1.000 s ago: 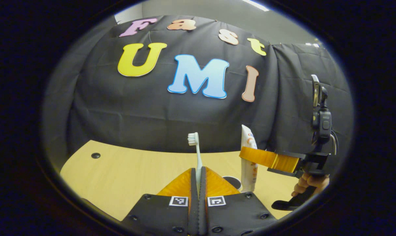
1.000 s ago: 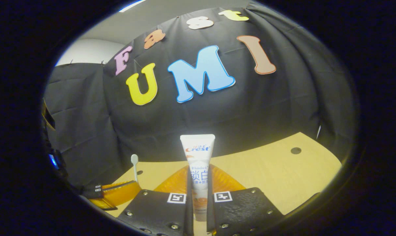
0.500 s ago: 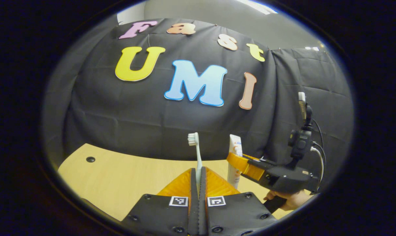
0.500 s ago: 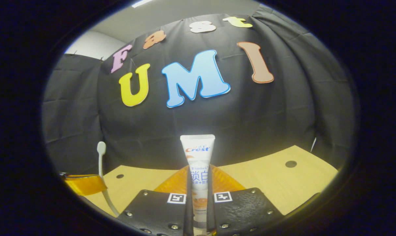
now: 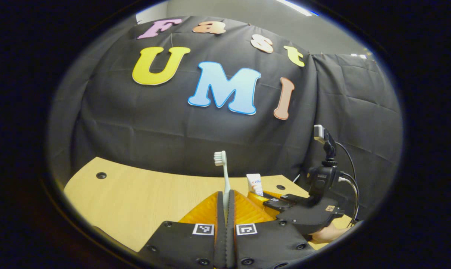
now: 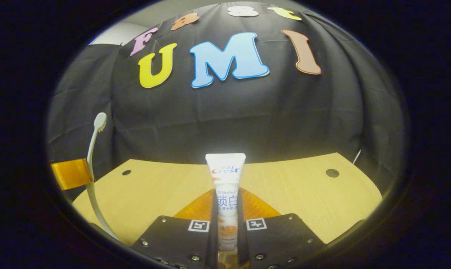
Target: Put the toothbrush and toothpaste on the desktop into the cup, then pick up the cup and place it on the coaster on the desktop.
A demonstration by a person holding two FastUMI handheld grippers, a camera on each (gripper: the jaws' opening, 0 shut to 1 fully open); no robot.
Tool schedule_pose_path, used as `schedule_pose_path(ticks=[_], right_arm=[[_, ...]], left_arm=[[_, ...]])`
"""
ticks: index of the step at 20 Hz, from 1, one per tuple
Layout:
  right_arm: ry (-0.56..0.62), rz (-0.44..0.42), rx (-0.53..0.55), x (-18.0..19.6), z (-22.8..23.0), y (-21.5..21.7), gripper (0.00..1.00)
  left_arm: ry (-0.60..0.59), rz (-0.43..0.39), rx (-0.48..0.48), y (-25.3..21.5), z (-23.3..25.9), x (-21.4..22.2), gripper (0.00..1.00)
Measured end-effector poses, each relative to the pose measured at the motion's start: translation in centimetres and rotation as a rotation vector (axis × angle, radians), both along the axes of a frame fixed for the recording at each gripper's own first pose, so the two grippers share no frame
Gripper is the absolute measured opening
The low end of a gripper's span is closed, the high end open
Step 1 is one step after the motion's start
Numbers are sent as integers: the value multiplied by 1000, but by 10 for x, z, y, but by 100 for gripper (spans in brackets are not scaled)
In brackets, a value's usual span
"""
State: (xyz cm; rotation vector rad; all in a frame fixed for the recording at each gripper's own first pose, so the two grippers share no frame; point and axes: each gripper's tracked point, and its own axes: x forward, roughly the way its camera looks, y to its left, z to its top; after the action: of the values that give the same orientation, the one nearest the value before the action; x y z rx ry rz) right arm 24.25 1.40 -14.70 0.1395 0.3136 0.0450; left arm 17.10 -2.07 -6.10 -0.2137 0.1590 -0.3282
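Wooden desktop: the pale yellow wood-grain desktop (image 5: 136, 201) lies below both of my tongs, with small dark round holes (image 6: 332, 173) near its far edge; the black cloth wall (image 6: 270, 112) rises behind it.
Left gripper: my left gripper (image 5: 225, 198) has its two fingers drawn together, clamped on the handle of the toothbrush.
Toothbrush: the slim pale-green plastic toothbrush with white bristles (image 5: 222, 170) stands upright between my left fingers, bristle head on top and clear of the desktop. In the right gripper view the same toothbrush (image 6: 93, 149) shows at the far left, its handle curving down past one finger of my left gripper (image 6: 70, 173).
Right gripper: my right gripper (image 6: 227, 209) has both fingers pressed on the lower body of the toothpaste tube.
Toothpaste: the white plastic toothpaste tube with an orange picture near its base (image 6: 226, 186) stands upright, flat crimped end on top, held above the desktop. In the left gripper view the top of this tube (image 5: 254, 183) shows just right of my toothbrush, rising from my right gripper (image 5: 264, 196).
Hand: part of my right hand (image 5: 328, 233) shows under the black body of that gripper, at the lower right of the left gripper view.
Relation: the two tongs sit near each other, side by side, each carrying its object upright; toothbrush and tube stand apart, not touching.
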Motion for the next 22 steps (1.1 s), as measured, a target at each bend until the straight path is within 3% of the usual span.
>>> schedule_pose_path(ticks=[9,12,13,15,16,19,20,22], right_arm=[[133,70,-93,-27,-30,6,25],[104,84,-91,-27,-19,6,34],[104,83,-84,-30,-16,4,47],[105,91,-61,-33,-13,5,53],[102,94,-53,-34,-9,5,67],[59,88,-29,-38,12,-2,78],[37,78,-15,-40,24,-5,89],[-8,45,23,-45,48,-18,90]], left_arm=[[43,8,-32,-8,-15,7,8],[53,12,-46,-9,-19,13,7],[56,14,-47,-10,-21,16,7],[60,18,-55,-11,-23,21,7],[58,18,-63,-12,-24,24,7],[40,11,-76,-17,-21,33,7],[29,8,-77,-19,-20,36,7],[2,3,-83,-25,-14,45,7]])
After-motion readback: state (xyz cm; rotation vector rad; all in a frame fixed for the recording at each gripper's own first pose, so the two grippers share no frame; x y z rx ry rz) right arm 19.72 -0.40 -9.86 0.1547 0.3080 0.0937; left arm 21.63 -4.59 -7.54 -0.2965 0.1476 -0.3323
